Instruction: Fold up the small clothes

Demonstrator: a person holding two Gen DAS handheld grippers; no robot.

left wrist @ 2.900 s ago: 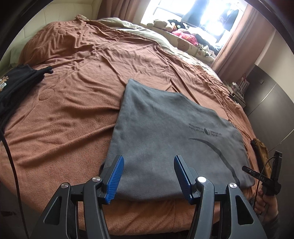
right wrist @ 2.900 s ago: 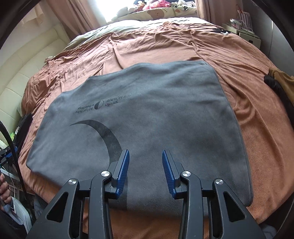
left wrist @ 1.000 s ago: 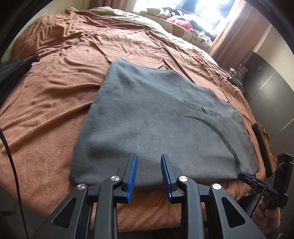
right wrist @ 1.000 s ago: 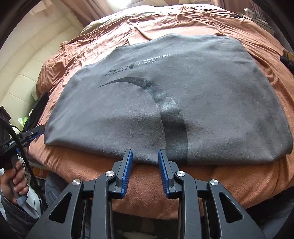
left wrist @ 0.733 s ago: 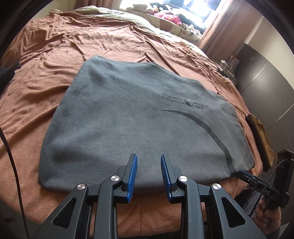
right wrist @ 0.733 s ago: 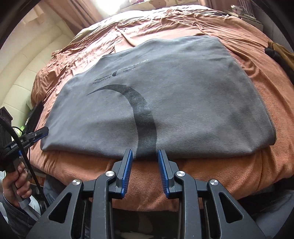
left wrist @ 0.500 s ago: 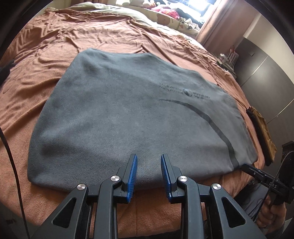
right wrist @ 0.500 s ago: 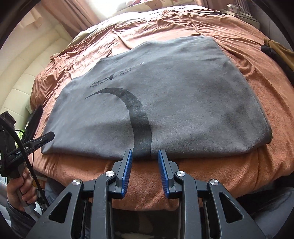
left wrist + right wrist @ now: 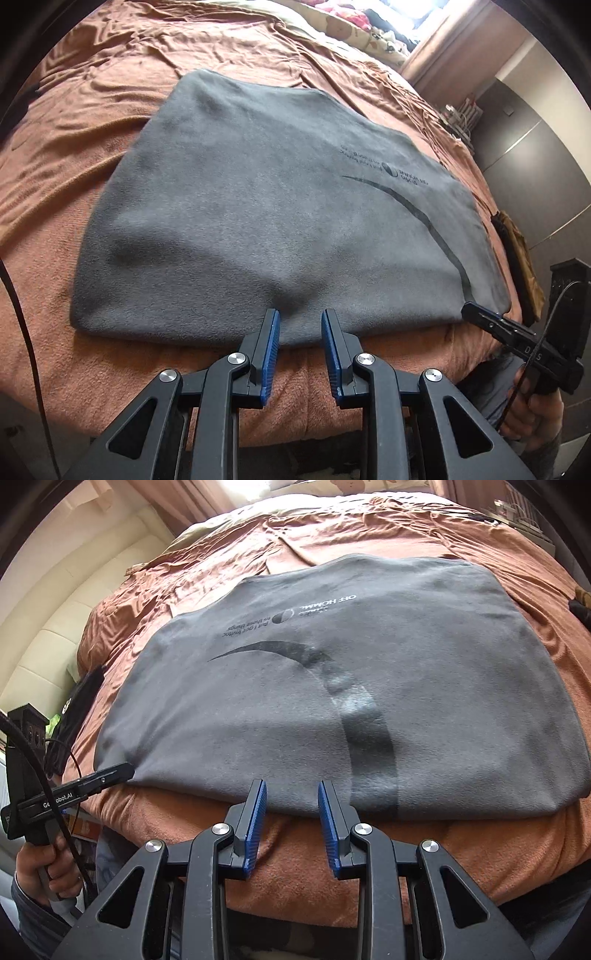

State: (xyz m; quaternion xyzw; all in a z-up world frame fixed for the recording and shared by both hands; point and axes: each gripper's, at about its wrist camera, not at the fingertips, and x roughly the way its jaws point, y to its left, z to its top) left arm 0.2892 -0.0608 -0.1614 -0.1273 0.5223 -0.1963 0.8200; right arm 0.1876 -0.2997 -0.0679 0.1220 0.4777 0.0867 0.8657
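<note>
Here we count two grippers, each with two black arms ending in ribbed blue pads. The left gripper [image 9: 299,325] and the right gripper [image 9: 291,795] both stand slightly spread with nothing between the pads, tips at the near hem of one grey shirt [image 9: 280,206]. This soft, fleecy, roughly rectangular garment lies flat on one wrinkled rust-brown bedspread [image 9: 92,122], its long axis running left to right, its printed text upside down toward the far side.

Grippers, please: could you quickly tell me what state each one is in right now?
Left gripper: jaws partly open, at the near edge of the grey shirt, gripping nothing.
Right gripper: jaws partly open at the same edge, gripping nothing.
</note>
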